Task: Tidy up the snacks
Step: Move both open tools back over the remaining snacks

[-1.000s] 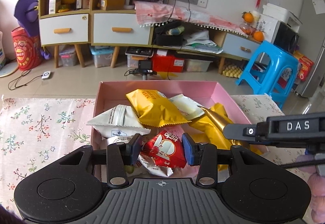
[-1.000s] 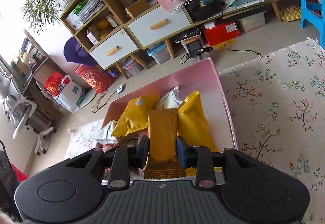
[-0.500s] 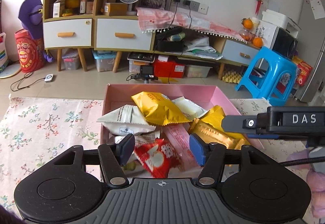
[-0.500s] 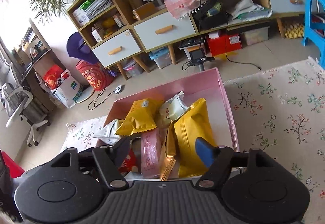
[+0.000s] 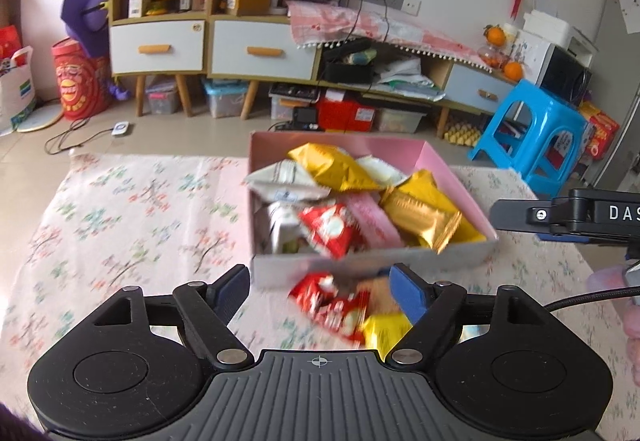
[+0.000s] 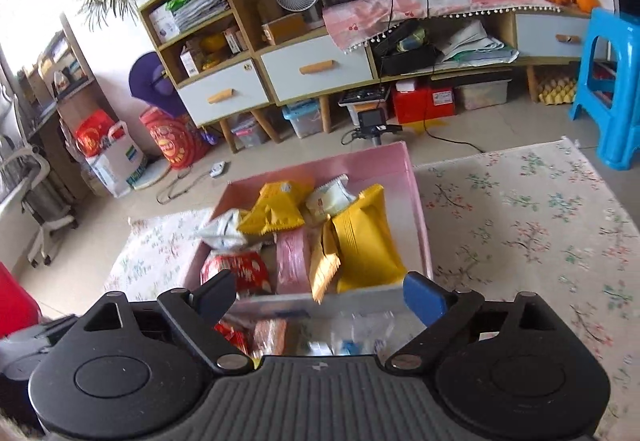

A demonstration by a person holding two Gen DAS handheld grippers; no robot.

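A pink box [image 5: 434,161] on the floral cloth holds several snack packets: yellow, white, pink, gold [image 5: 420,217] and a red one [image 5: 328,229]. It also shows in the right wrist view [image 6: 416,201]. My left gripper [image 5: 320,291] is open and empty, in front of the box's near wall, above a loose red packet [image 5: 332,305] and a yellow packet [image 5: 384,329] on the cloth. My right gripper [image 6: 320,297] is open and empty at the near wall, above loose packets [image 6: 360,333]; its body shows in the left wrist view [image 5: 560,219].
The floral tablecloth [image 5: 120,221] spreads left of the box and right of it [image 6: 540,221]. Beyond the table edge are a blue stool [image 5: 536,137], cabinets with drawers [image 5: 208,45] and floor clutter.
Both grippers opened and let go of their packets, the red one and the gold one, which now lie in the box. Both grippers pulled back toward the near side of the box.
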